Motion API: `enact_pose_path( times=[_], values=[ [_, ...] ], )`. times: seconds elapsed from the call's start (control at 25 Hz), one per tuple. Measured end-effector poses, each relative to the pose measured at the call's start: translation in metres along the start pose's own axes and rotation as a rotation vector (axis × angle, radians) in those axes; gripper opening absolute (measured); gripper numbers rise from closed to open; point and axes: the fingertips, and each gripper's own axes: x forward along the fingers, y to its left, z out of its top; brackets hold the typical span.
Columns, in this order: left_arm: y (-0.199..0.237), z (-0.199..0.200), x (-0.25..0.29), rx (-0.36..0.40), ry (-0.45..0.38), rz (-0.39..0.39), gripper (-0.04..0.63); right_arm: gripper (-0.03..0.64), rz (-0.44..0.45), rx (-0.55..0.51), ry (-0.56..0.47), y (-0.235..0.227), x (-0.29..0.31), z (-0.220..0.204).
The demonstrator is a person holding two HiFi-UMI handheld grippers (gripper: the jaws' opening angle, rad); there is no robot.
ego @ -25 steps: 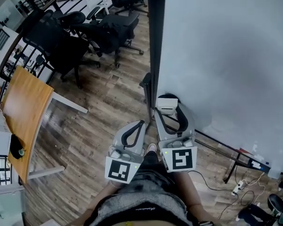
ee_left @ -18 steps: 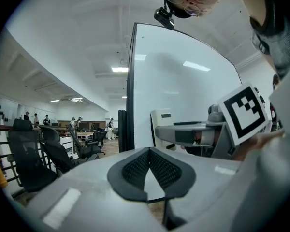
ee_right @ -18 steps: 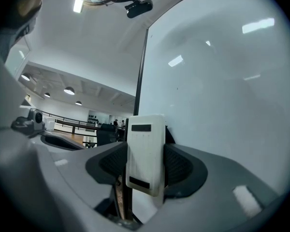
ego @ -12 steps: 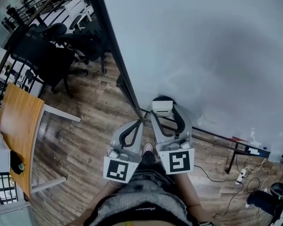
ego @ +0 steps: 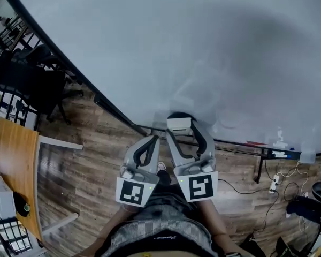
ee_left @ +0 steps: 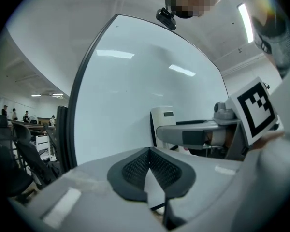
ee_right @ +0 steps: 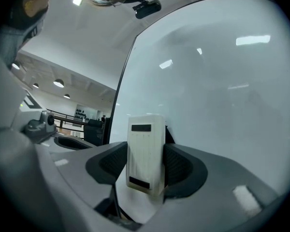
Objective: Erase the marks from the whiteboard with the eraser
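A large whiteboard (ego: 203,47) fills most of the head view; its surface looks smeared grey with no clear marks. My right gripper (ego: 181,128) is shut on a white eraser (ego: 179,124), held close to the board's lower part. In the right gripper view the white eraser (ee_right: 146,156) stands upright between the jaws, with the whiteboard (ee_right: 217,95) right behind it. My left gripper (ego: 150,145) hangs beside the right one, shut, with nothing in it. The left gripper view shows its fingertips (ee_left: 150,166) touching, the whiteboard (ee_left: 135,100) ahead and the right gripper's eraser (ee_left: 163,122).
The board's tray (ego: 267,151) carries a few small items at the right. Cables and a power strip (ego: 273,185) lie on the wooden floor (ego: 85,159). An orange table (ego: 16,165) and black office chairs (ego: 27,79) stand to the left.
The view has swung right towards the whiteboard, which now fills most of the head view. Both grippers keep their pose, the right one still holding the eraser.
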Motion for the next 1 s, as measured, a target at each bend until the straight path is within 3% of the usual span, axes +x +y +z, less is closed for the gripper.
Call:
enact_pose_path(
  times=[0.12,0.6,1.0],
  values=[
    [-0.018,0.006,0.01,-0.002,-0.001,-0.038,0.003,0.241,-0.023,0.0,0.001,-0.014,-0.012,0.004],
    [-0.014,0.017,0.021,-0.011,-0.026,-0.182,0.003,0.242,-0.142,-0.015,0.028,-0.016,-0.015,0.016],
    [-0.128,0.026,0.072,0.019,-0.006,-0.33,0.003,0.244,-0.234,0.004,0.023,-0.106,-0.089,0.015]
  ],
)
